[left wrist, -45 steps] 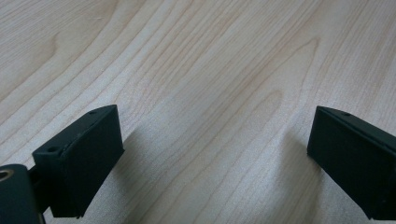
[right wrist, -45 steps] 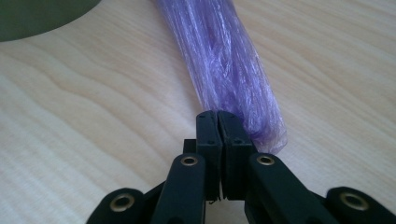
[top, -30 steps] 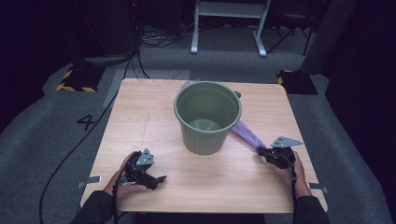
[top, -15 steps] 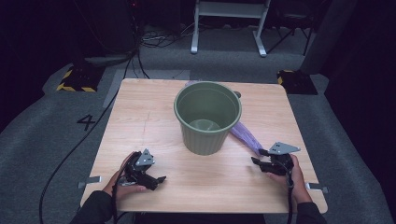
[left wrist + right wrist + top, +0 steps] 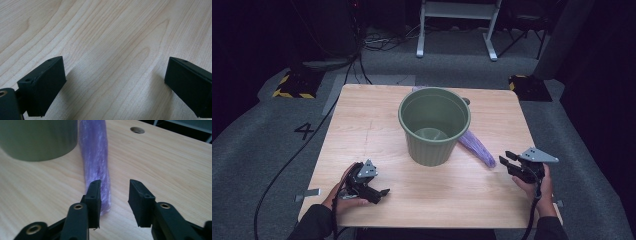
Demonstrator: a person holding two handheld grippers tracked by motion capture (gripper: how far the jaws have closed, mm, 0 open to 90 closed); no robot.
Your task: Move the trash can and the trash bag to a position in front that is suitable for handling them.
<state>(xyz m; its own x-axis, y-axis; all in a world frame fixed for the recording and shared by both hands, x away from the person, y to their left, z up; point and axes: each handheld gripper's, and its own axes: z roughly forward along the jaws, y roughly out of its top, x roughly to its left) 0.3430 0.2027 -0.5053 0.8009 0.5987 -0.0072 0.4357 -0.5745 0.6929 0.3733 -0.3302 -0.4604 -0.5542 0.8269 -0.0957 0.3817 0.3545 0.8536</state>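
Observation:
A green bucket stands upright and empty in the middle of the wooden table. A purple plastic roll lies on the table, slanting out from behind the bucket toward the front right. My right gripper hovers just off the roll's near end. Its jaws have just been closing and stand partly open with nothing between them. In the right gripper view the roll ends beside one jaw of the right gripper, with the bucket beyond. My left gripper rests at the front left, and the left gripper is wide open over bare wood.
A round cable hole sits in the tabletop behind the bucket. On the grey floor beyond are a white metal stand, cables and two yellow-and-black blocks. A painted "4" marks the floor at left.
The right gripper's jaws, shut a second ago, now stand apart. That hand has drawn back to the right from the roll and lifted a little. The left gripper has stayed put.

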